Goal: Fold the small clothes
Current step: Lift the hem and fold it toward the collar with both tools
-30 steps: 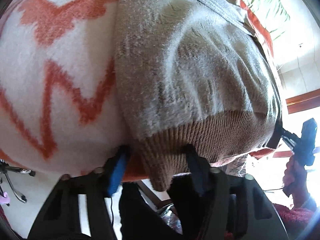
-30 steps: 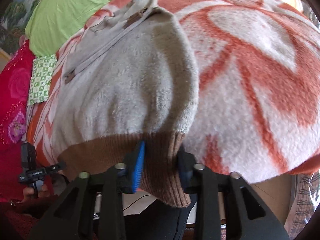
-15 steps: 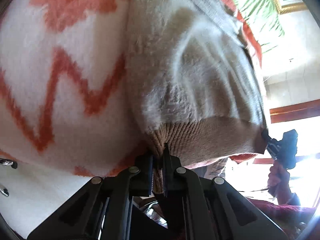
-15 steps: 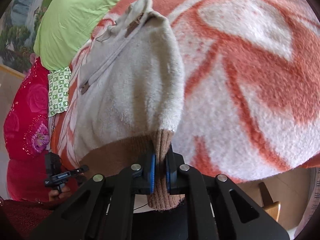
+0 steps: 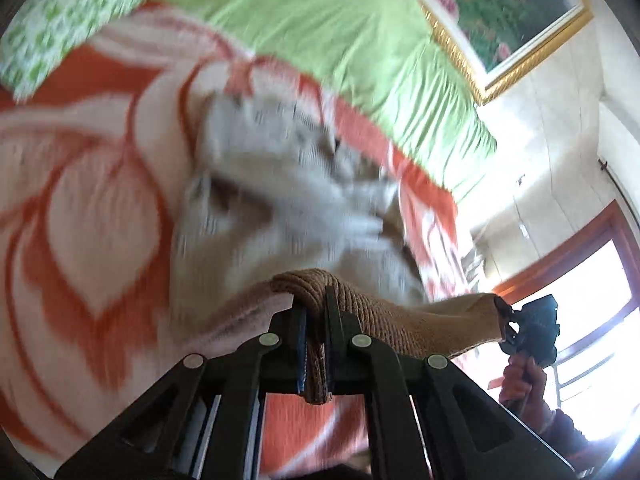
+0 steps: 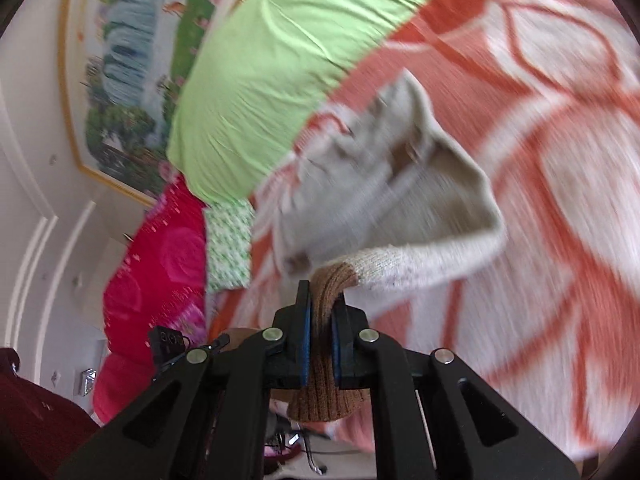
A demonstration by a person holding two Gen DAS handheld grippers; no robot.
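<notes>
A small grey fleecy sweater [image 5: 288, 200] with a brown ribbed hem [image 5: 376, 320] lies on the orange-and-white blanket [image 5: 80, 208], its hem end lifted off the bed. My left gripper [image 5: 314, 312] is shut on one corner of the brown hem. The right gripper [image 6: 320, 304] is shut on the other hem corner [image 6: 328, 284], and the grey body [image 6: 380, 192] trails away from it toward the pillow. In the left wrist view the right gripper [image 5: 528, 330] shows at the far right, held by a hand, with the hem stretched between both. Both views are motion-blurred.
A light green pillow [image 5: 320, 28] and a green patterned cloth [image 5: 60, 32] lie at the head of the bed. A pink quilt [image 6: 152, 272] sits beside it. A framed picture [image 6: 132, 72] hangs on the wall; a bright window with a wooden frame [image 5: 592, 264] is at the right.
The left jaws closed on the hem corner. Both grippers rose and tilted up, lifting the hem off the bed; the pillow, picture and wall came into view.
</notes>
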